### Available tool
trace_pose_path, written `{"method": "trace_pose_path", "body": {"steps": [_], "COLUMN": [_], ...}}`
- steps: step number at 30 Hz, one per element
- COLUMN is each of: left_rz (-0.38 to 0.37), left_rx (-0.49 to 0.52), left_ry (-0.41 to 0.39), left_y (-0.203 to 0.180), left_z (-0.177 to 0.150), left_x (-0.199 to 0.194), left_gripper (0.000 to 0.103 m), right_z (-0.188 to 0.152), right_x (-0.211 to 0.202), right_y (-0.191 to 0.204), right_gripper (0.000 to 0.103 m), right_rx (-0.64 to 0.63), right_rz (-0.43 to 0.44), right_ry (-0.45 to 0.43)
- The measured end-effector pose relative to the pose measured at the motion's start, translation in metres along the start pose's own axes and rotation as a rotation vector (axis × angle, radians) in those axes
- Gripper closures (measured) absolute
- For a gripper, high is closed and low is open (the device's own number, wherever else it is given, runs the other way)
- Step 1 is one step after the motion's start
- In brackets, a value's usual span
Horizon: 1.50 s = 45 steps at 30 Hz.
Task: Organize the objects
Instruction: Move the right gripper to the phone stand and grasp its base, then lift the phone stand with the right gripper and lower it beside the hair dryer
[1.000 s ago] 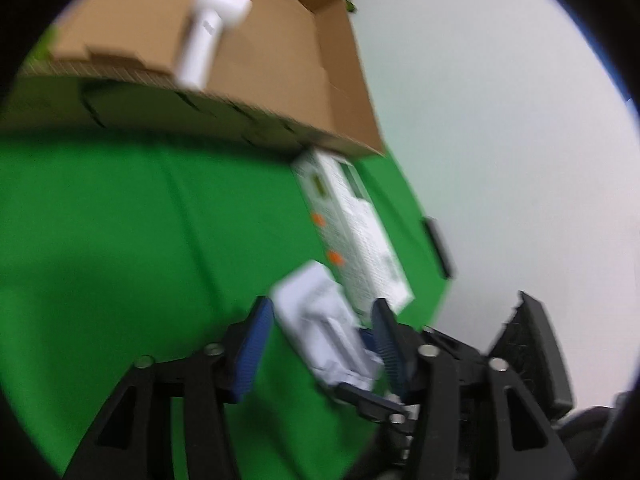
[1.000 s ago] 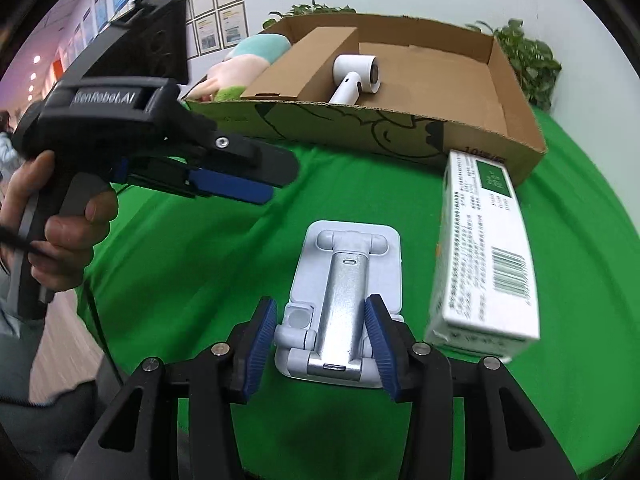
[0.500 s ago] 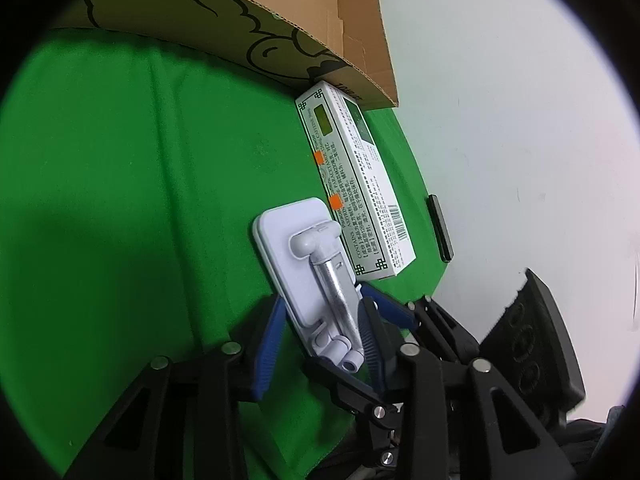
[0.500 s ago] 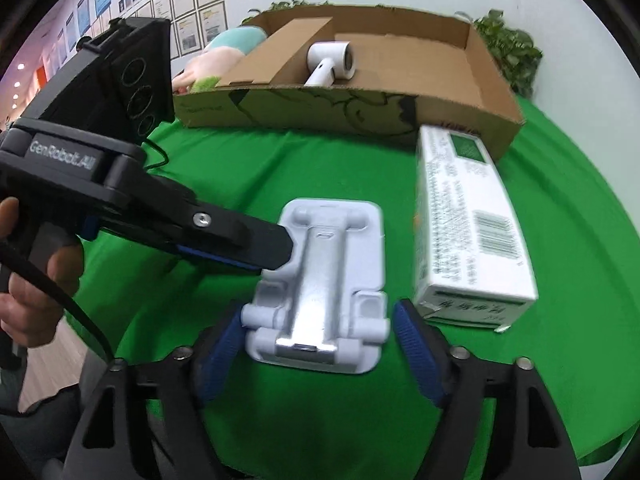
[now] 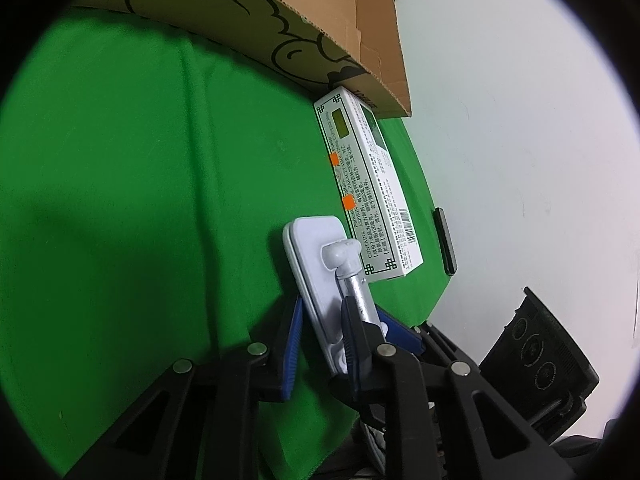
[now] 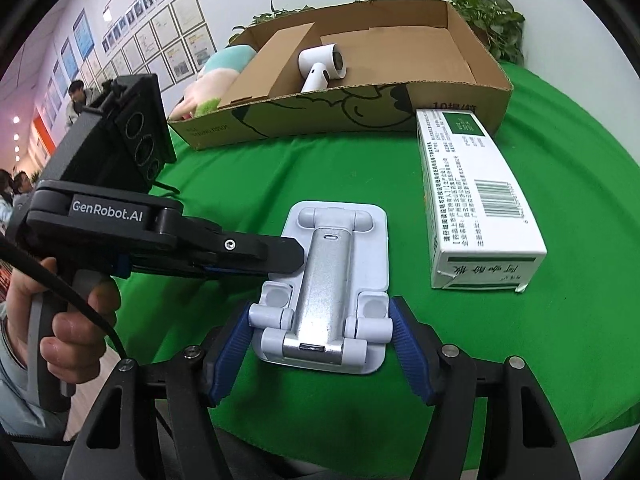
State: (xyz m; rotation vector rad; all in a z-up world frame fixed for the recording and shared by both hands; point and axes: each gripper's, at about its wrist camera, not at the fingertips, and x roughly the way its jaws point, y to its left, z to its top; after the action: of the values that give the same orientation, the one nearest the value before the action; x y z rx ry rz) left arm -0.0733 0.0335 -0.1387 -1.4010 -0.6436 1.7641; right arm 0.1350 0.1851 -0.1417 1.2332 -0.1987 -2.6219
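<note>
My left gripper has its fingers nearly shut, clamped on the phone stand: in the left wrist view one blue pad lies against the stand's flat base, the other against its metal arm, low in the middle of the frame. In the right wrist view that gripper reaches in from the left, its black tip on the stand's left edge, with my left hand around the handle at lower left. My right gripper stands about half open, its fingers flanking the stand's near end with a sliver of green cloth showing on each side, so it grips nothing. A second ago it was the right fingers that pinched the stand, while the left ones were wider apart and hung above it; half a second ago the right had let go. The stand lies on the green table, just left of the white medicine box, with the cardboard box holding a white hair dryer behind, in the upper middle of the frame.
</note>
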Motion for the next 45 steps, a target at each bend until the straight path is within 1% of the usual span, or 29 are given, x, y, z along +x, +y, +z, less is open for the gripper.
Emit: {"method": "trace_pose_path", "body": {"steps": [4,6,8,10,13,18,23,31,34,37,39,45], "left_rz": [0.023,0.020,0.013,0.028,0.062,0.080,0.104,0.157,0.144,0.147,0.156,0.166], "left_rx": [0.036,0.057,0.084,0.119,0.187,0.275,0.343,0.402,0.410,0.412,0.410,0.365], "left_ry": [-0.039,-0.060,-0.086,-0.114,-0.159,-0.236,-0.280,-0.299,-0.299,-0.301,-0.301,-0.280], "left_y": [-0.011,-0.017,-0.028,-0.040,-0.063,-0.096,-0.120,-0.142,-0.149,-0.154,-0.157,-0.145], "left_z": [-0.002,-0.001,0.002,0.005,0.016,0.036,0.055,0.097,0.116,0.135,0.141,0.169], "left_x": [-0.007,-0.012,-0.020,-0.029,-0.042,-0.070,-0.087,-0.092,-0.093,-0.093,-0.094,-0.084], "left_gripper": [0.086,0.087,0.087,0.087,0.088,0.088,0.088,0.089,0.089,0.089,0.089,0.089], "right_z": [-0.002,-0.001,0.003,0.008,0.022,0.058,0.088,0.138,0.165,0.185,0.198,0.238], "right_x": [-0.003,-0.008,-0.017,-0.025,-0.034,-0.051,-0.065,-0.059,-0.058,-0.056,-0.053,-0.028], "right_y": [-0.001,0.002,0.005,0.008,0.011,0.015,0.023,0.015,0.010,0.003,0.000,-0.013], "right_gripper": [0.038,0.039,0.039,0.039,0.039,0.039,0.039,0.039,0.039,0.039,0.039,0.039], "right_rx": [0.032,0.028,0.021,0.002,-0.005,-0.033,-0.072,-0.055,-0.047,-0.034,-0.038,-0.022], "right_rz": [0.032,0.025,0.015,0.007,0.010,0.024,0.017,0.024,0.014,0.019,0.017,0.025], "right_ry": [-0.016,-0.049,-0.103,-0.146,-0.196,-0.282,-0.346,-0.365,-0.370,-0.371,-0.371,-0.321]}}
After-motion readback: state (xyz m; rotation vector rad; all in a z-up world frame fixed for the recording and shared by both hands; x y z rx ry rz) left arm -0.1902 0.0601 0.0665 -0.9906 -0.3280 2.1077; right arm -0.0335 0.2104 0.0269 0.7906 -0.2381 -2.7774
